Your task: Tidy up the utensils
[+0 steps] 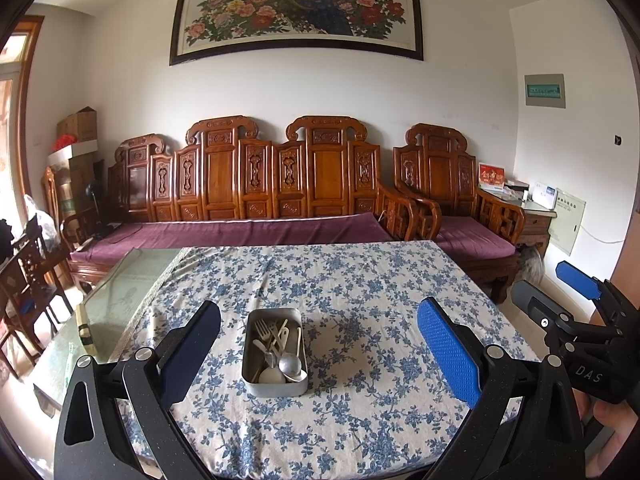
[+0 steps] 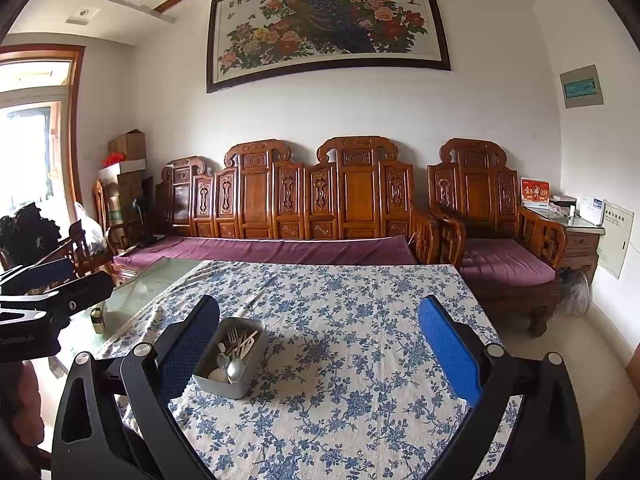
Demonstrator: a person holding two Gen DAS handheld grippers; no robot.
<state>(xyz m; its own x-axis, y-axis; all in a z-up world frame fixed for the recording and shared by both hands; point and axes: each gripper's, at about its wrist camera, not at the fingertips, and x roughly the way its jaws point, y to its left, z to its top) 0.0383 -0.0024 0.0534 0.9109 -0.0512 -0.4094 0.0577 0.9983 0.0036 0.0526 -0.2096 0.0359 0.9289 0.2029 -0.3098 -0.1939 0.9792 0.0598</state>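
I see the worktop [image 1: 360, 280], covered in a blue-flowered cloth, filling the lower half of both views. On it, low and centre in the left wrist view, stands a metal tin [image 1: 275, 387], and all the utensils [image 1: 276, 344] I can find lie heaped inside it: forks, spoons and pale plastic pieces, crossed over each other. No utensil lies loose on the cloth. My left gripper [image 1: 318, 354] has its jaws spread wide and empty, framing the tin; my right gripper [image 2: 318, 354] is equally wide and empty, the tin low and left of centre behind its left finger. I judge this fits either a jumble awaiting sorting or a finished gathering; the pictures don't settle which, so I name no move.
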